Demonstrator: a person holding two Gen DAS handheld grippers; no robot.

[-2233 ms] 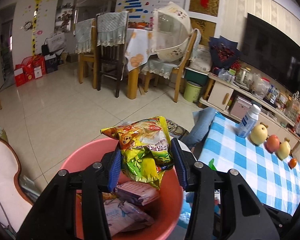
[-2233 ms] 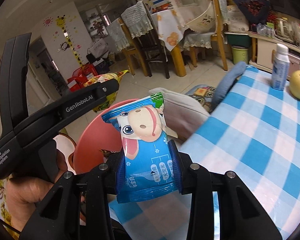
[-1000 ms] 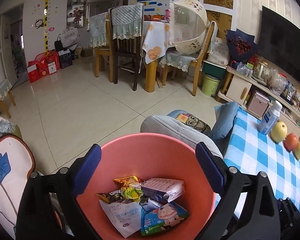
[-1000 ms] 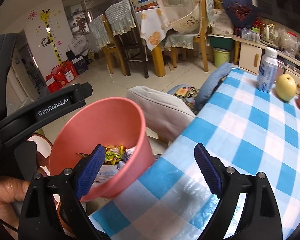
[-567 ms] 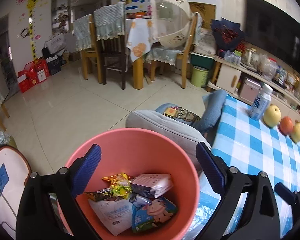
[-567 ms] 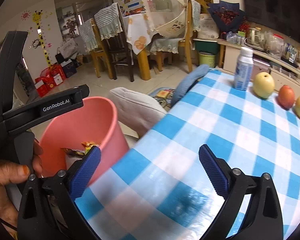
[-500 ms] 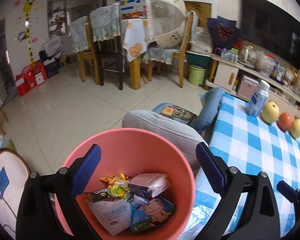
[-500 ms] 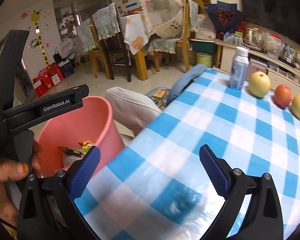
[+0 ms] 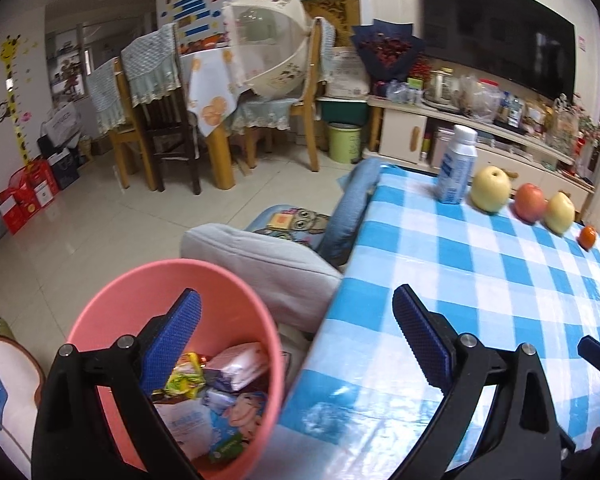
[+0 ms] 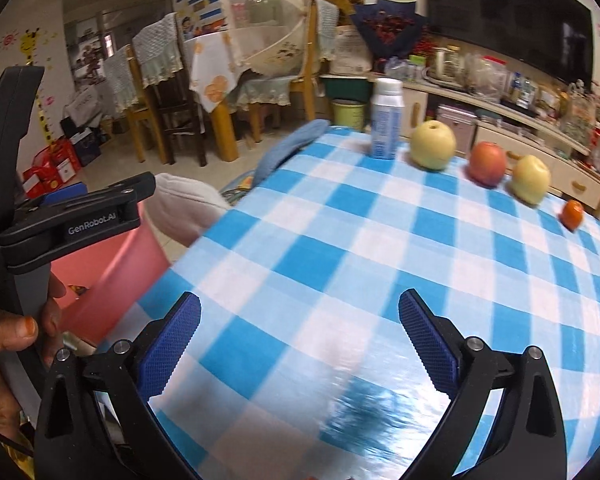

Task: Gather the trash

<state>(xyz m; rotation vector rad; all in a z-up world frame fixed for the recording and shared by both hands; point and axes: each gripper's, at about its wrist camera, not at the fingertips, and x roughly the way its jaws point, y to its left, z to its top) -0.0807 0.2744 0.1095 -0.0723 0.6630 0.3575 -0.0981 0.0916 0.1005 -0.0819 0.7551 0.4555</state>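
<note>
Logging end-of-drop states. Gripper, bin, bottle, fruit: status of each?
left gripper: open, empty
right gripper: open, empty, over the tablecloth
pink bin: upright beside the table, holding wrappers
white bottle: upright, capped
four fruits: in a row on the tablecloth, untouched

Home living-dining room — television, dining table with chairs, checked tablecloth

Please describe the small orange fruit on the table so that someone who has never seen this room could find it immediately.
Look at the table with the blue-and-white checked cloth. Along its far edge stands a white bottle, then a row of fruit. The small orange fruit is the last in that row, at the right end, much smaller than the yellow fruit beside it.
</note>
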